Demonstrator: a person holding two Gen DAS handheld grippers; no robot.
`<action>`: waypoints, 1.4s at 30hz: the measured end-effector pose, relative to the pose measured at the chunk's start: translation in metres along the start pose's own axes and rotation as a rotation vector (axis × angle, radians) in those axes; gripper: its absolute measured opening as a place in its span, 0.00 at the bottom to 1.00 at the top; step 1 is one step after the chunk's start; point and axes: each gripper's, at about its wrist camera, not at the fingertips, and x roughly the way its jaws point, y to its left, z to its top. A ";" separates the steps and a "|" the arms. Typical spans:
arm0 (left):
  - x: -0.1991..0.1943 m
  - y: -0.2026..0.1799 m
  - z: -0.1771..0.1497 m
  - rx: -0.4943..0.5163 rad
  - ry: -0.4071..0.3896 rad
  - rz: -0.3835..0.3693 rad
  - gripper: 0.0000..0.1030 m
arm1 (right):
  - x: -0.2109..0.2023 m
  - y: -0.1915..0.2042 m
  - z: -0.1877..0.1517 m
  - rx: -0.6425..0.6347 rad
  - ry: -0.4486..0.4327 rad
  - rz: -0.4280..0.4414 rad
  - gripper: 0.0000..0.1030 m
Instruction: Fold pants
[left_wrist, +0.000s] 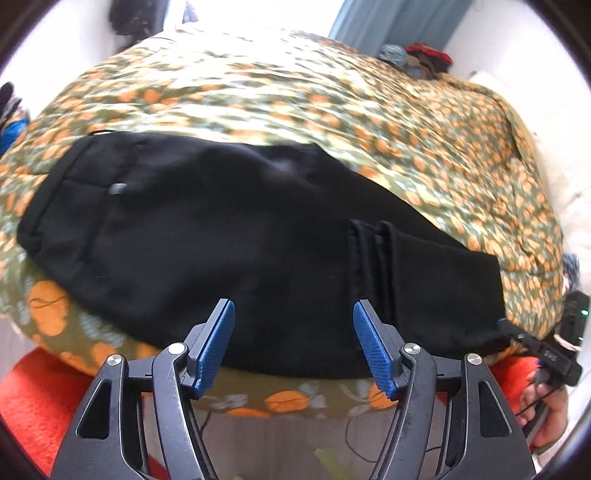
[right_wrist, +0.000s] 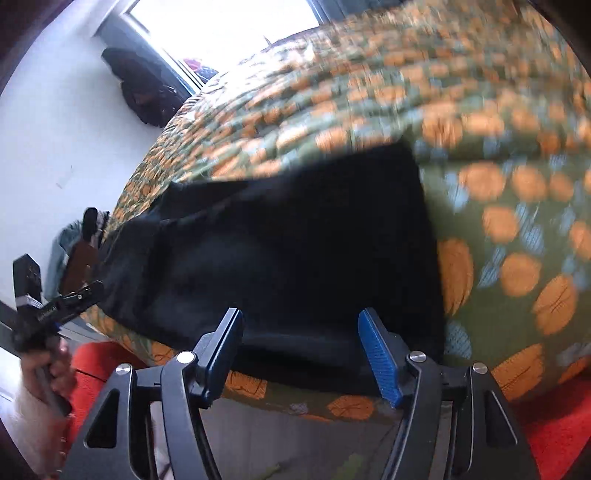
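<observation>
Black pants (left_wrist: 229, 236) lie folded lengthwise on a bed, waistband at the left, leg hems (left_wrist: 373, 258) laid back on top toward the right. My left gripper (left_wrist: 293, 314) is open and empty, just above the pants' near edge. In the right wrist view the pants (right_wrist: 295, 251) fill the middle, their end edge at the right. My right gripper (right_wrist: 299, 321) is open and empty over the pants' near edge. The right gripper also shows in the left wrist view (left_wrist: 543, 350), and the left gripper in the right wrist view (right_wrist: 55, 306).
The bed cover (left_wrist: 295, 92) is green with orange and blue flowers and hangs over the near side. A red rug (left_wrist: 33, 398) lies on the floor below. Clothes (left_wrist: 421, 59) are piled at the far corner. White walls stand left and right.
</observation>
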 end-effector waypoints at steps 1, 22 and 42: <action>-0.004 0.005 0.000 -0.011 -0.009 0.006 0.67 | -0.012 0.007 0.002 -0.036 -0.054 -0.019 0.64; -0.038 0.229 0.002 -0.773 -0.212 -0.137 0.68 | -0.004 0.004 -0.005 -0.041 -0.052 -0.019 0.66; 0.014 0.214 0.003 -0.705 -0.163 -0.013 0.70 | 0.001 -0.004 -0.009 -0.023 -0.030 -0.008 0.66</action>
